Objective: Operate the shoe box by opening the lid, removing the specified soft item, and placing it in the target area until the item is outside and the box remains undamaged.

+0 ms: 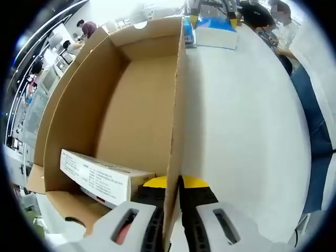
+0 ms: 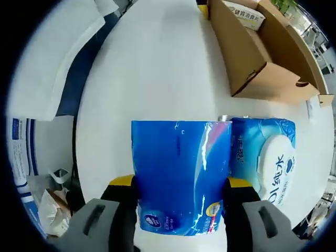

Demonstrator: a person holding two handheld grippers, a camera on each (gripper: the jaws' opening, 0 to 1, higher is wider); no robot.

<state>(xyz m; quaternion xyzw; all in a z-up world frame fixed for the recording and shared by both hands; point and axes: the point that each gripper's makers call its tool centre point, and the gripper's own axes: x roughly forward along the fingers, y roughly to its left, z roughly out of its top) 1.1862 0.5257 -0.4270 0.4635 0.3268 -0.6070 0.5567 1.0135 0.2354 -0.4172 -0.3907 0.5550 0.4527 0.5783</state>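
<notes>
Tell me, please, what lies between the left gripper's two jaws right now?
In the left gripper view, the left gripper has one jaw on each side of the cardboard box's side wall; a white carton lies inside the box.

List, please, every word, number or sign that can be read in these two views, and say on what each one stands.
"纯水": large characters on the wet wipes pack, beside its white lid.
White carton inside the cardboard box: lines of print, too small to read.
Blue tissue pack held by the right gripper: small round logo and yellow sticker, blurred.
White carton seen in the box in the right gripper view: green print, blurred.
</notes>
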